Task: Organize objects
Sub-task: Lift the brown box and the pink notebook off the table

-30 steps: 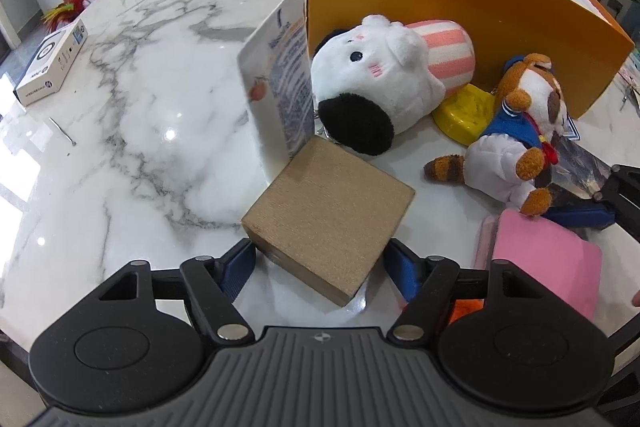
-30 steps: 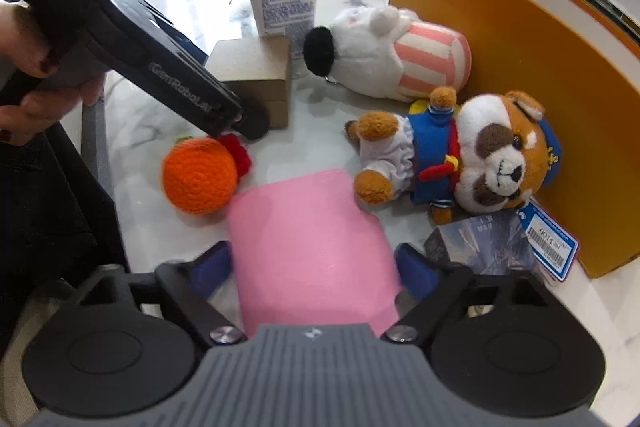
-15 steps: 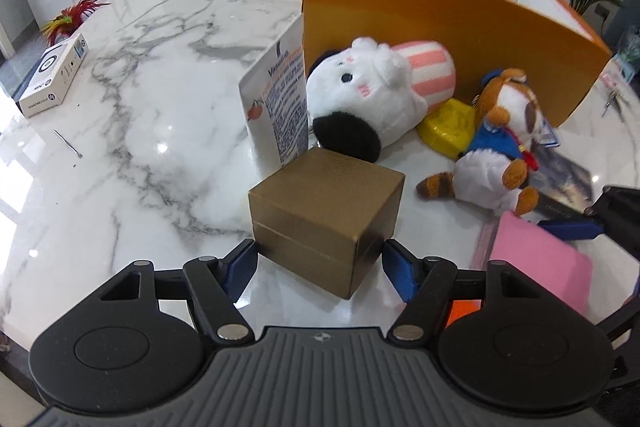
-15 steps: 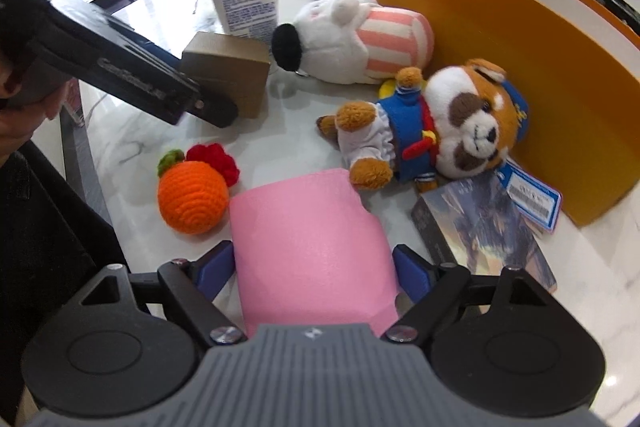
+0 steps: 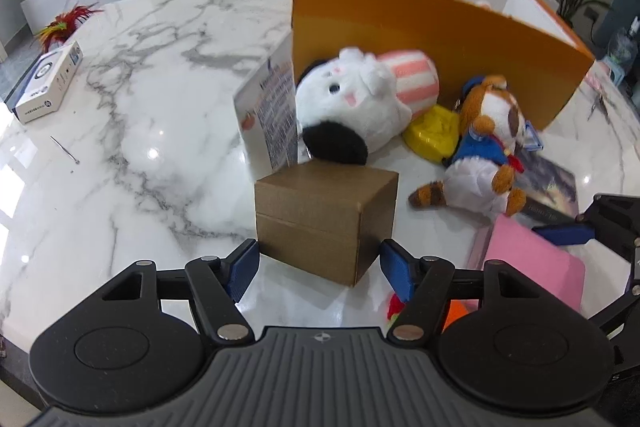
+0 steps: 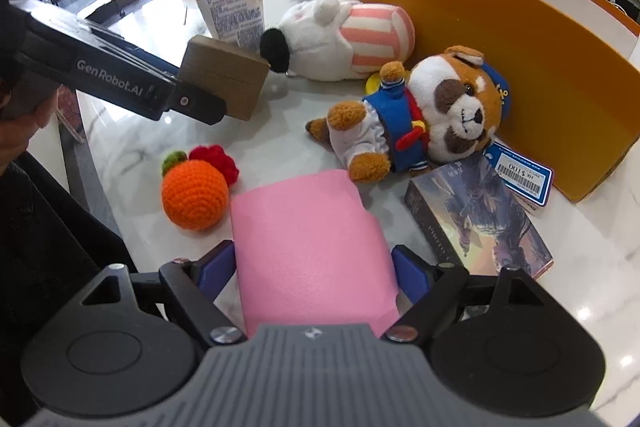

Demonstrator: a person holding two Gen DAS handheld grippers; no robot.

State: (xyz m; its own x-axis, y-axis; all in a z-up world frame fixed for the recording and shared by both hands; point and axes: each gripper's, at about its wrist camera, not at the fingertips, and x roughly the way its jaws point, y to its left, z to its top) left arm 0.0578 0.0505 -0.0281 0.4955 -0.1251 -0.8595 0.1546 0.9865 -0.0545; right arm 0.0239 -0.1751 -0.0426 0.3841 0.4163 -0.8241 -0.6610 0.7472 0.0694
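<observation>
- Cardboard box (image 5: 326, 217), brown and lidded, stands on the marble surface (image 5: 132, 131) in front of the orange bin (image 5: 420, 39), just beside the white plush (image 5: 352, 99).
- Left claw (image 5: 320, 269) brackets the box's near corner; its blue pads sit at the two sides, though firm contact cannot be told.
- The box looks stiff and probably light; flat opposite walls below the lid seam seem the safest hold, since a corner grip may twist.
- Right claw (image 6: 312, 273) straddles the pink foam pad (image 6: 308, 247), nearer the viewer than the bin, pads touching its edges.
- The foam likely squashes and bends, so a gentle pinch across its width suits it.
</observation>
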